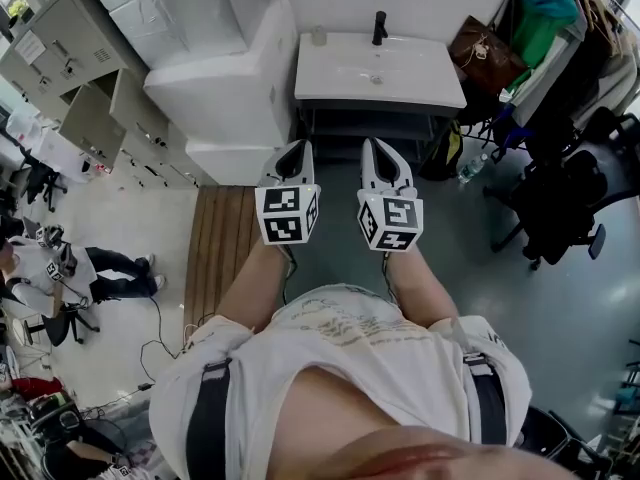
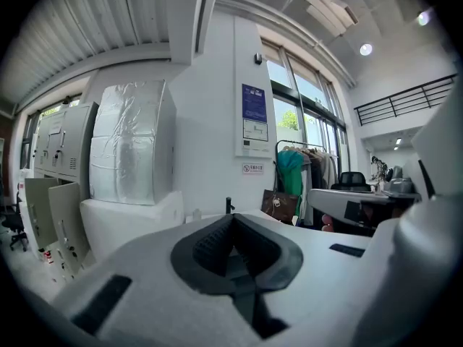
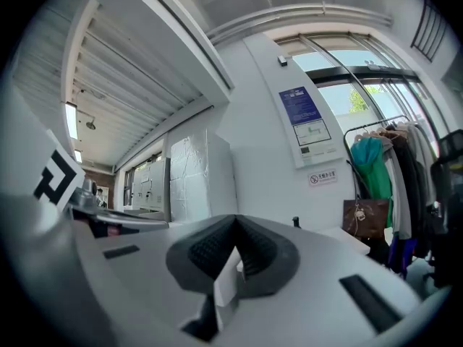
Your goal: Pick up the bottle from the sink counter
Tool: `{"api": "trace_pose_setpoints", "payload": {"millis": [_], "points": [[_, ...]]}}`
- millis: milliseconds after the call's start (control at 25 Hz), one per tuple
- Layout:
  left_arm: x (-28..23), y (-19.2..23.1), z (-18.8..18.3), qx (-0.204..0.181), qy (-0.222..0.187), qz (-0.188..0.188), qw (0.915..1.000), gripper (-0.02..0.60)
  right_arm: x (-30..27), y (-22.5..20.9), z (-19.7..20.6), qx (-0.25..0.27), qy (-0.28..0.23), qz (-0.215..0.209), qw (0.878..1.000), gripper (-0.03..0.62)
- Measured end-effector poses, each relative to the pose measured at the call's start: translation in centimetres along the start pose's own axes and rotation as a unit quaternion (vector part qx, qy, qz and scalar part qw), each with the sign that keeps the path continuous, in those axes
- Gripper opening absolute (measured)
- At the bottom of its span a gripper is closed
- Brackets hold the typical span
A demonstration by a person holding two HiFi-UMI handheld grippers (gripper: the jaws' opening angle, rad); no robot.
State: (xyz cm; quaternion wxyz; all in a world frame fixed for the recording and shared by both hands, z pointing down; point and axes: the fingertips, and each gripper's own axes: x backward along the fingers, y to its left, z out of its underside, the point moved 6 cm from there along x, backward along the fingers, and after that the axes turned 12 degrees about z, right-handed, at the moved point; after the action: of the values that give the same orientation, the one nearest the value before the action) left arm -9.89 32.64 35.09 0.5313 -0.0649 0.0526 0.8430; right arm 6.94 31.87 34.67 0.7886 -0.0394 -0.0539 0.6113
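The left tongs (image 1: 293,150) and right tongs (image 1: 386,150) are both pressed together and empty. They are held side by side, aimed at the white sink tabletop (image 1: 440,90) but well short of it, probably ready to approach. The small clear bottle (image 1: 318,36) stands at the tabletop's back left corner, left of the black faucet (image 1: 379,28).

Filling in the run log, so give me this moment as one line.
stage: pre-grasp | left gripper: shut, empty | right gripper: shut, empty | bottle: on sink counter, back left, untouched
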Motion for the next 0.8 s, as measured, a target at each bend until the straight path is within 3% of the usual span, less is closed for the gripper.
{"api": "trace_pose_setpoints", "payload": {"millis": [800], "points": [[1.8,3.5,1.4,-0.008,0.002,0.046,0.9989,0.02,0.5,5.0,1.2,0.013,-0.01,0.036,0.999,0.023]]}}
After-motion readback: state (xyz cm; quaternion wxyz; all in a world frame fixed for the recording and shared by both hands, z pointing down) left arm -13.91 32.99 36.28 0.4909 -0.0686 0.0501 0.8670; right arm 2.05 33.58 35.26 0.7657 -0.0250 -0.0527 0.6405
